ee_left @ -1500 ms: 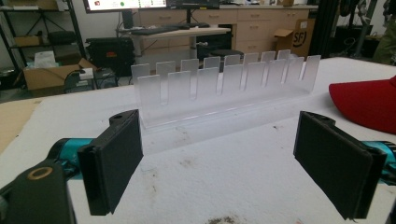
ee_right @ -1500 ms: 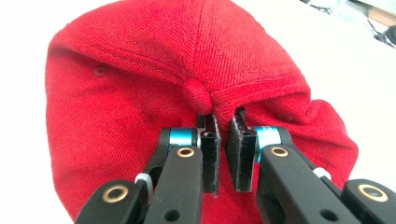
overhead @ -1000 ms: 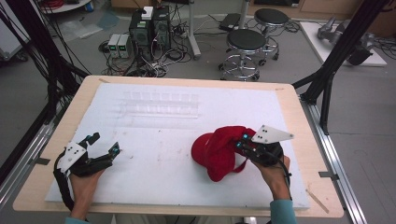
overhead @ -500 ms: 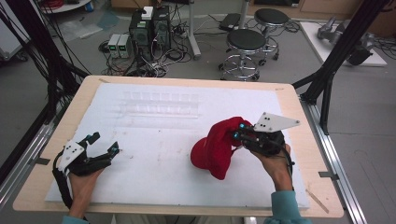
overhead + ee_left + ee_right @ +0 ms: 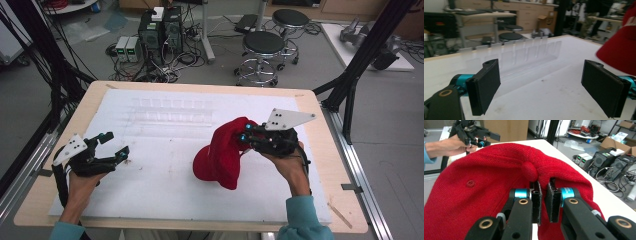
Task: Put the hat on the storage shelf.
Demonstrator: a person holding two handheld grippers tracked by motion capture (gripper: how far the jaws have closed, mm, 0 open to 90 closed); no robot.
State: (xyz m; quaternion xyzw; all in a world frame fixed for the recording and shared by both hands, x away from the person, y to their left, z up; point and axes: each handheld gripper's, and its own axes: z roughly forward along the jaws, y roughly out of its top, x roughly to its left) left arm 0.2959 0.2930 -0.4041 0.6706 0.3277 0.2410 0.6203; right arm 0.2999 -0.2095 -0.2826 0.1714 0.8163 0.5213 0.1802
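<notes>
Two grippers are up over the white foam sheet [image 5: 165, 150] that covers the wooden table [image 5: 320, 150]. At the left, the left gripper [image 5: 114, 146] is held in a hand [image 5: 80, 187] near the table's left edge, its jaws spread wide with nothing between them; in the left gripper view they frame a clear plastic rack [image 5: 519, 53] standing upright farther back on the sheet. Right of centre hangs the red cap [image 5: 225, 152], its lower edge close to or on the sheet. At the right, the right gripper [image 5: 246, 137] has its jaws pinched narrow on the cap's crown fabric, just beside the top button [image 5: 530, 171]
</notes>
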